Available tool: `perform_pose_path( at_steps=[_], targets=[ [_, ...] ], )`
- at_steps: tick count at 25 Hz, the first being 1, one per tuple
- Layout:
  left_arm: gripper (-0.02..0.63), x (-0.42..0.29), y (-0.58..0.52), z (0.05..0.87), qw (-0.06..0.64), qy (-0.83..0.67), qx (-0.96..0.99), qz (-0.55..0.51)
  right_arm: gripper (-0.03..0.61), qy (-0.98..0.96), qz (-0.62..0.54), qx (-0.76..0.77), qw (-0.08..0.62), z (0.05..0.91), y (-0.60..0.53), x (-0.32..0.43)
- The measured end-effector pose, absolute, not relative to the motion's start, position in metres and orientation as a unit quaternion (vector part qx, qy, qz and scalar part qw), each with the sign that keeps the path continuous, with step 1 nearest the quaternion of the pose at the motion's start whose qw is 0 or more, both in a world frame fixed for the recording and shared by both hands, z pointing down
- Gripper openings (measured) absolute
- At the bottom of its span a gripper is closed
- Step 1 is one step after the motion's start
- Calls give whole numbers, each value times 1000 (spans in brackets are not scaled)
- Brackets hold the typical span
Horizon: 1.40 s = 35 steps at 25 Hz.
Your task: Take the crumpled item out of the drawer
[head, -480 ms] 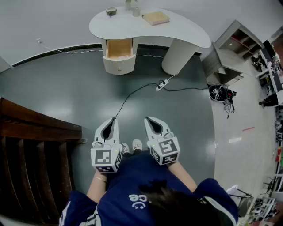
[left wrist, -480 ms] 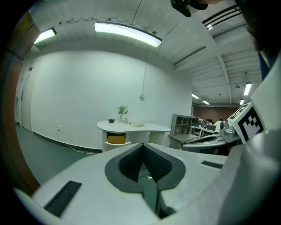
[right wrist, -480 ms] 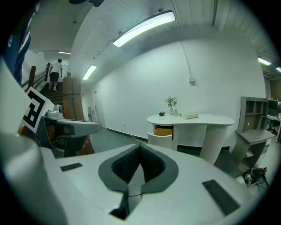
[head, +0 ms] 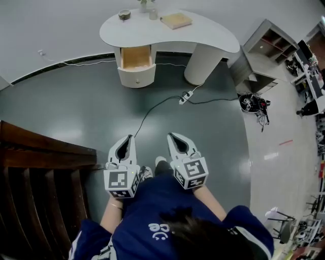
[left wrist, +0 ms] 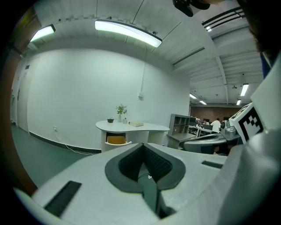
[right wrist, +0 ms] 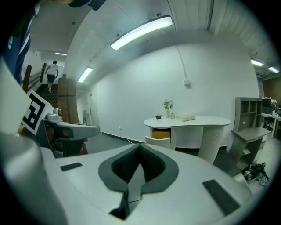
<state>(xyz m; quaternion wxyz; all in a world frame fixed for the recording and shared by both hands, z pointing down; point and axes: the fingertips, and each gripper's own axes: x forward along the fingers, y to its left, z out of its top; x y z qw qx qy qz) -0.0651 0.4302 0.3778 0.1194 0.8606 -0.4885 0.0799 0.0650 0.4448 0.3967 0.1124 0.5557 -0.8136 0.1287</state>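
Note:
A white curved desk (head: pixel 213 38) stands far ahead across the dark floor. Its drawer (head: pixel 136 68) is pulled open and shows a wooden-yellow inside (left wrist: pixel 116 140) (right wrist: pixel 160 135); no crumpled item can be made out at this distance. My left gripper (head: pixel 127 137) (left wrist: pixel 142 145) is held close to my body, shut with nothing in it. My right gripper (head: pixel 173 135) (right wrist: pixel 140 147) is beside it, also shut and empty. Both point towards the desk, well short of it.
A black cable and a power strip (head: pixel 186 96) lie on the floor between me and the desk. A dark wooden staircase (head: pixel 40 172) is at my left, a grey shelf unit (head: pixel 264 56) to the right of the desk. A book (head: pixel 176 20) and a small bowl (head: pixel 124 14) sit on the desktop.
The desk sits slightly higher and further left in the head view, and one shoe has shifted forward. Both grippers keep their pose and stay shut.

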Motion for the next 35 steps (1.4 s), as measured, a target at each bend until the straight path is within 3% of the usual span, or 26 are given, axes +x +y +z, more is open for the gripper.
perform_pose_path(
  at_steps=[16,35],
  targets=[
    [5,-50,338,394,136,-518,840,93,8,-825,146,531,126,420,326,91],
    [5,25,201,392,147,-564,806,102,8,-878,157,428,148,434,188,140]
  ],
)
